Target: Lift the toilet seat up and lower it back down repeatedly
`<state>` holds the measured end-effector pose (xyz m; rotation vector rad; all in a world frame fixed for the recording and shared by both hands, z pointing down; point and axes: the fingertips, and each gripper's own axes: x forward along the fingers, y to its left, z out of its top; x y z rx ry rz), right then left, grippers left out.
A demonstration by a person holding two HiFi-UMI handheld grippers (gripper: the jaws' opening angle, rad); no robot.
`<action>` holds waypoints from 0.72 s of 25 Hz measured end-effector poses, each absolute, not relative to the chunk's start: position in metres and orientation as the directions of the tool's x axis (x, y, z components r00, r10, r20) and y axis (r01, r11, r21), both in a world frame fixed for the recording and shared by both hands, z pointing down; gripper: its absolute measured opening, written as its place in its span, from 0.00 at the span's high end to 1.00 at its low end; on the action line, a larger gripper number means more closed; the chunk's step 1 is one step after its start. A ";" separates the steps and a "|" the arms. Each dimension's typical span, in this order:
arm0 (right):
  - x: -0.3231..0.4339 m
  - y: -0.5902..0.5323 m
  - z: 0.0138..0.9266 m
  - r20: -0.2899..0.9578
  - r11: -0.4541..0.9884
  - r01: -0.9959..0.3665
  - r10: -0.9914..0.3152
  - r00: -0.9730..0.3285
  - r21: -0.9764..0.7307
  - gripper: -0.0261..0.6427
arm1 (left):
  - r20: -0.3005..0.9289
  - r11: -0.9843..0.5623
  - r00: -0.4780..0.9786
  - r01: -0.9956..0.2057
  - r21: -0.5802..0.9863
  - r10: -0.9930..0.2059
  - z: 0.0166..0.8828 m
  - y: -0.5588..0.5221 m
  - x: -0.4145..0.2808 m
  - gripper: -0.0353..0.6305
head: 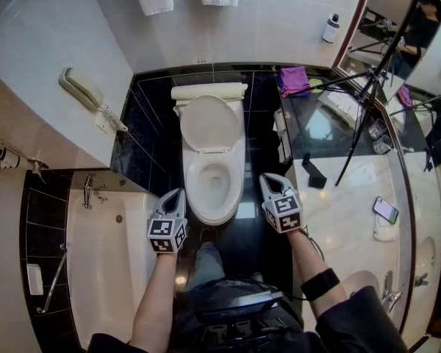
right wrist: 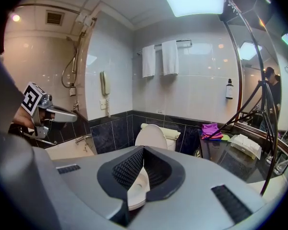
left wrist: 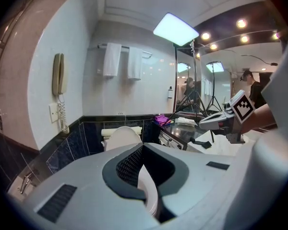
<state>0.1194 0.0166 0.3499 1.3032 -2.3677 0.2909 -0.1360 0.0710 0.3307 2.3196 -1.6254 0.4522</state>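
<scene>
A white toilet [head: 214, 186] stands against the back wall between black tiles. Its lid [head: 208, 123] is raised against the tank, and the open bowl shows below it. Whether the seat ring is up with the lid I cannot tell. My left gripper [head: 178, 193] hovers beside the bowl's front left, shut and empty. My right gripper [head: 269, 177] hovers at the bowl's right side, also shut and empty. Neither touches the toilet. In the left gripper view the jaws [left wrist: 143, 146] meet in front of the bowl. In the right gripper view the jaws [right wrist: 143, 148] meet likewise, with the upright lid [right wrist: 151, 137] beyond.
A bathtub [head: 95, 256] lies at the left, with a wall phone [head: 81, 88] above it. A glossy counter [head: 353, 190] runs along the right, bearing a phone [head: 386, 209] and a purple cloth [head: 294, 79]. A tripod [head: 364, 101] stands on it. My knee [head: 206, 259] is just before the bowl.
</scene>
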 end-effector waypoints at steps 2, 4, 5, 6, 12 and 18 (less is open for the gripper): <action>0.113 0.001 0.355 0.462 0.542 -0.839 -0.757 -0.462 0.049 0.93 | 0.411 -0.346 0.331 -0.937 0.041 -0.849 0.337 0.057 -0.136 0.95; 0.104 -0.013 0.359 0.471 0.546 -0.836 -0.753 -0.459 0.058 0.93 | 0.423 -0.358 0.342 -0.933 0.042 -0.839 0.345 0.044 -0.137 0.95; 0.099 -0.019 0.361 0.479 0.549 -0.834 -0.749 -0.458 0.060 0.93 | 0.429 -0.364 0.347 -0.930 0.044 -0.834 0.349 0.037 -0.138 0.95; 0.094 -0.027 0.363 0.486 0.552 -0.831 -0.745 -0.457 0.064 0.93 | 0.434 -0.371 0.353 -0.927 0.046 -0.829 0.352 0.030 -0.138 0.95; 0.060 -0.092 0.383 0.519 0.579 -0.806 -0.730 -0.445 0.123 0.85 | 0.452 -0.409 0.387 -0.911 0.053 -0.804 0.378 -0.029 -0.143 0.95; 0.037 -0.142 0.414 0.558 0.602 -0.778 -0.713 -0.424 0.177 0.82 | 0.473 -0.423 0.401 -0.904 0.065 -0.784 0.414 -0.080 -0.151 0.95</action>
